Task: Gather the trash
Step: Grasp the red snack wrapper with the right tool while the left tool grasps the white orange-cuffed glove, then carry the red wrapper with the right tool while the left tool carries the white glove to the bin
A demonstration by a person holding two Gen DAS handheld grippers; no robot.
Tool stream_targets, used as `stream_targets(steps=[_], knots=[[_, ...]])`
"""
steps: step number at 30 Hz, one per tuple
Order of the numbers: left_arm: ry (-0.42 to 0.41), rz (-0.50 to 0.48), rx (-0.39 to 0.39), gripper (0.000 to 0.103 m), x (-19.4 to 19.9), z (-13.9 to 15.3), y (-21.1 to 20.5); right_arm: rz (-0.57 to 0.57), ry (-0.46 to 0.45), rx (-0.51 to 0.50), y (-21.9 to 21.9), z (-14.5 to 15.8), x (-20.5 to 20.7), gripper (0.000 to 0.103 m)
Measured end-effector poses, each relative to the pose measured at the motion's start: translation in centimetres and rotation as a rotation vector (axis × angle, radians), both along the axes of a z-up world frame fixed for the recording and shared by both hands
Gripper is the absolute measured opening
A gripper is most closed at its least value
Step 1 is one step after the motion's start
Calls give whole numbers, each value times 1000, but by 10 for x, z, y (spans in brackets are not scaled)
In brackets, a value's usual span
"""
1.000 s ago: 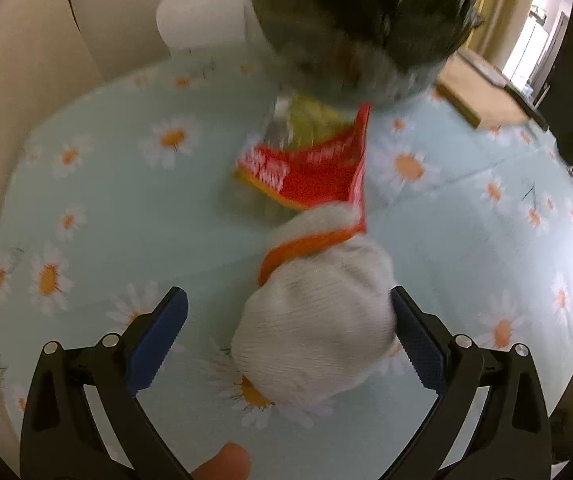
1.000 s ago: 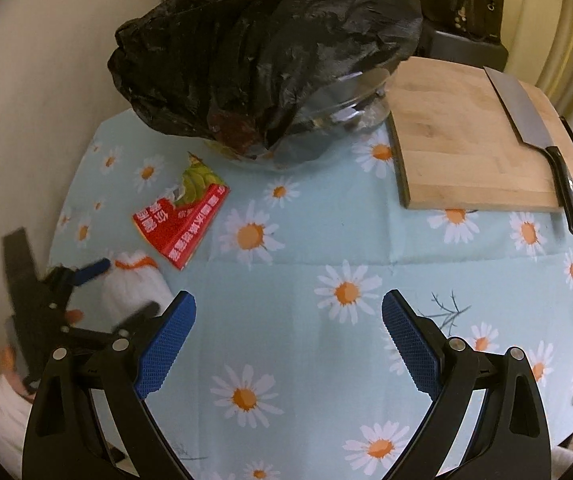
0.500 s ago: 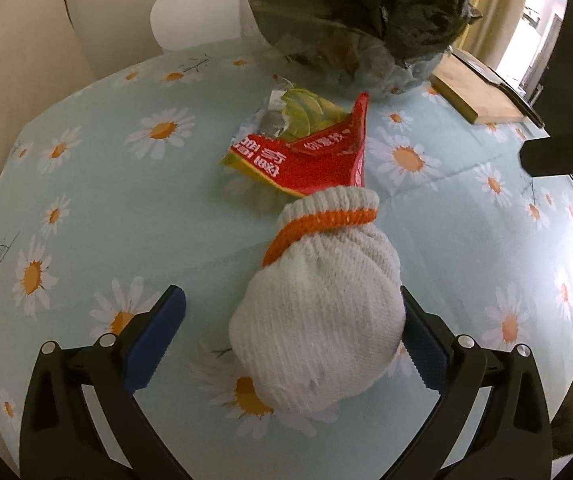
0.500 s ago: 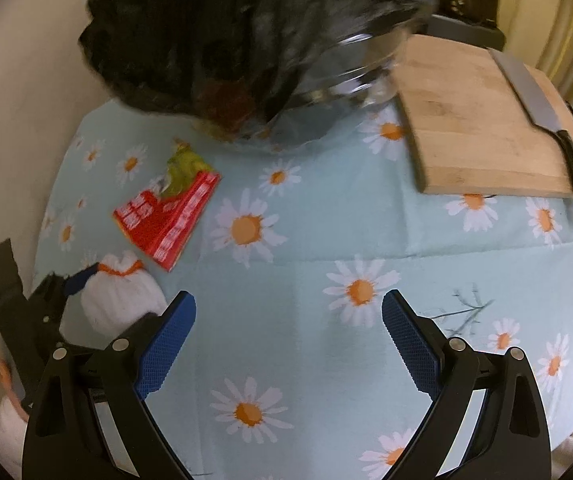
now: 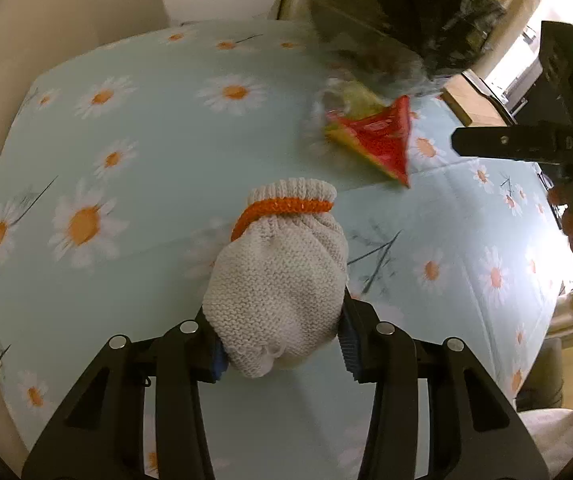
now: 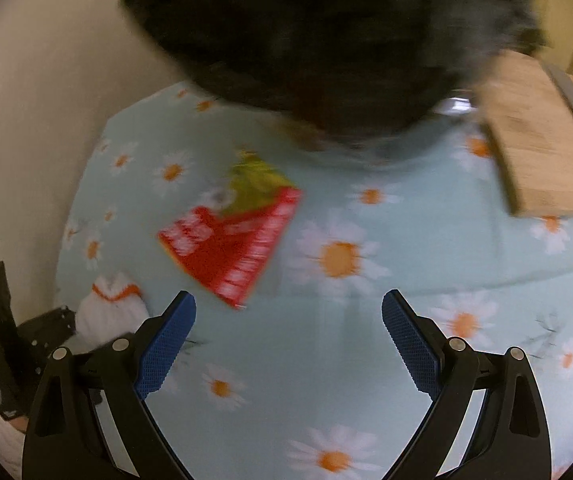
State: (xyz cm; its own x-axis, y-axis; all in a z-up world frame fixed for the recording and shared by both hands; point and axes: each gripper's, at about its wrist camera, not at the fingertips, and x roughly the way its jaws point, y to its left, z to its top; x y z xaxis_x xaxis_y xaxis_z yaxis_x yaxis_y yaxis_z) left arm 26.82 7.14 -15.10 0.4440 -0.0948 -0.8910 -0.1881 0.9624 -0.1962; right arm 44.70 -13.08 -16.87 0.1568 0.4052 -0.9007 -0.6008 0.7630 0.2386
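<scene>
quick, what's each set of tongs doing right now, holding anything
Left tongs: closing, pads pressed on the white knit glove.
Right tongs: open, holding nothing, above the tablecloth near the red wrapper.

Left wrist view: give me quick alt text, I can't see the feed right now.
The left gripper is closing on a balled white knit glove with an orange cuff band, its pads against both sides. Beyond it on the daisy-print tablecloth lies a red snack wrapper near a black trash bag; the right gripper enters from the right.
</scene>
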Motion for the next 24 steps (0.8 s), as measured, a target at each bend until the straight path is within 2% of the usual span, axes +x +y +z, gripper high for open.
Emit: stream_targets(steps=[2,5,7,14,20,21,22,23,24], knots=[[10,8,17,45,-8,0,10,29,-17,-6,17,-5,-6,90],[19,48,-53,45,-17,-1,29,65,-34,-7,40,-11,-14,90],[24,85,-61,45,-23,-1,41,79,-62,-30,56,-16,-16,90],[3,136,-92,45,-34,-3,62,60,-89,-111,84,-38,-16,90],[8,67,-4,46,-31,-4,49,31,-183,-150,98,-44,-14,90],[10,58,4,47,-31,-4,48,18,-186,-148,98,-44,-14,86],[9,56,2,47,-30,-4,48,15,-196,-154,97,-43,-13,69],[8,56,-4,47,-32,-4,52,25,-226,-168,99,-40,-14,60],[7,52,-10,47,-31,-4,53,45,-223,-158,100,-38,-14,45]])
